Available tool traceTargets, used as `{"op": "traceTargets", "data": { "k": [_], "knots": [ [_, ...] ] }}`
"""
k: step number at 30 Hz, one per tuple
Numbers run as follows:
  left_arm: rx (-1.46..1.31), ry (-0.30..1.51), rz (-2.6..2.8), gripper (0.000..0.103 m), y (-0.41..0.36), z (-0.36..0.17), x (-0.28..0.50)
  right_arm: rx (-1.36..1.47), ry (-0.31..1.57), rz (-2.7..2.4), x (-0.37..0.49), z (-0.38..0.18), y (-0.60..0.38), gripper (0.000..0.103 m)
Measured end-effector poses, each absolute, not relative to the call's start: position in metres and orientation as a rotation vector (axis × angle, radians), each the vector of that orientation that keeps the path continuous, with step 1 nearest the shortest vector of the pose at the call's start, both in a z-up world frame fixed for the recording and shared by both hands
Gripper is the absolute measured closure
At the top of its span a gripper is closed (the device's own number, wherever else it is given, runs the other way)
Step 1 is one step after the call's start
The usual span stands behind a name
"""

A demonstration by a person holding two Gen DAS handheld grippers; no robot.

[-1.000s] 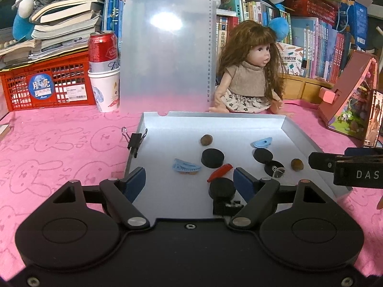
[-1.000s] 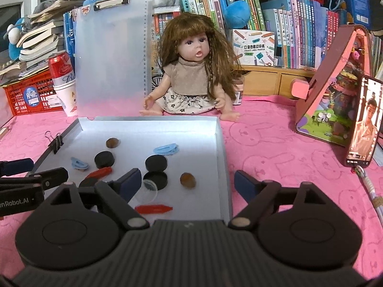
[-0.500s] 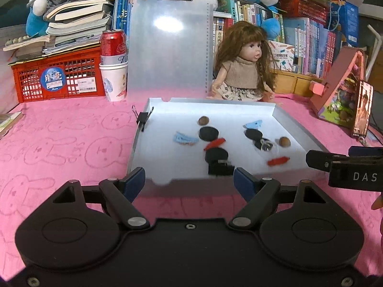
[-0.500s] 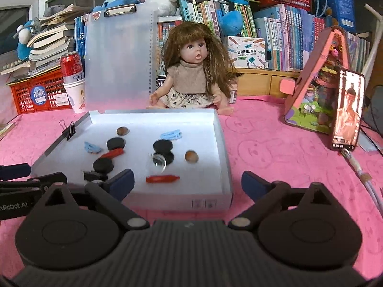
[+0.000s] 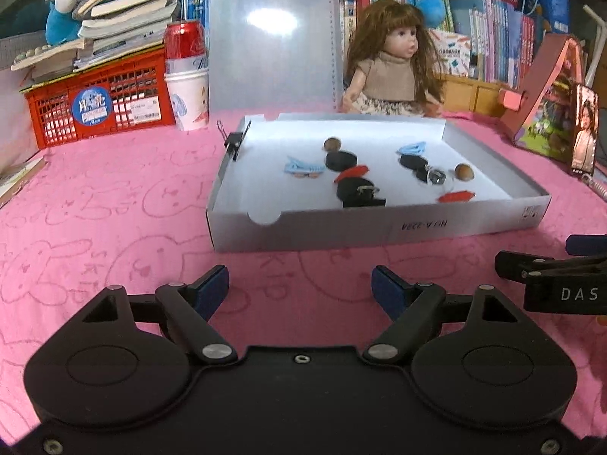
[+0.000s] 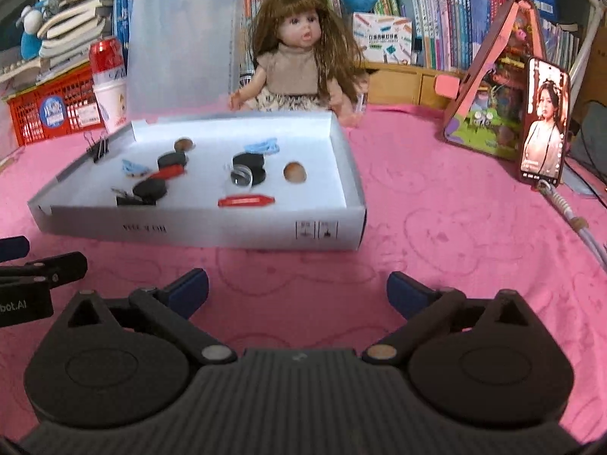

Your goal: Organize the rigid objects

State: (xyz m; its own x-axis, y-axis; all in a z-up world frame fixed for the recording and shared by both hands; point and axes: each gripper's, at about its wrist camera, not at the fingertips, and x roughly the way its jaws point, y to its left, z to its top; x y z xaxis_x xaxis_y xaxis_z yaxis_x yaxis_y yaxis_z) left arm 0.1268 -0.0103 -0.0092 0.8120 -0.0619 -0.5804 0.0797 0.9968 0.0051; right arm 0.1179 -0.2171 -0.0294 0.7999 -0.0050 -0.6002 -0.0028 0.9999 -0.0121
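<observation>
Fingers (image 5: 390, 291) apart, blue-padded; flat white cardboard box (image 5: 379, 223).

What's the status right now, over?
Left gripper open, empty. Right gripper open, empty, jaws just widened. Small items sit in white box. Nothing in the way.

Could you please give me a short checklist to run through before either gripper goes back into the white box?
1. Left gripper open, nothing between its fingers: ok.
2. Right gripper open, empty: ok.
3. Both grippers outside the white box, over the pink cloth: ok.
4. Small pieces inside the box, such as the red piece: ok.
5. Pieces sorted by kind: not ok, mixed.
6. Final place for each piece: cannot tell.
</observation>
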Motion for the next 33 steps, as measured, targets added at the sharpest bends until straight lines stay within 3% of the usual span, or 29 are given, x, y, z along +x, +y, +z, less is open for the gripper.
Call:
{"op": "traceTargets", "data": {
  "k": [12, 19, 33],
  "knots": [
    [0.015, 0.641, -0.056, 0.013, -0.0076, -0.0104, 0.1321, -0.005, 0.662, 0.038, 0.1255, -0.0310, -0.2149, 0.000],
    [0.015, 0.662, -0.035, 0.000, -0.0069, -0.0119, 0.1363, -0.007, 0.663, 0.038, 0.1256, -0.0312, -0.2150, 0.000],
    [0.015, 0.664, -0.033, 0.000, -0.0065, -0.0122, 0.1369, -0.007, 0.663, 0.038, 0.1254, -0.0310, -0.2155, 0.000]
  ]
}}
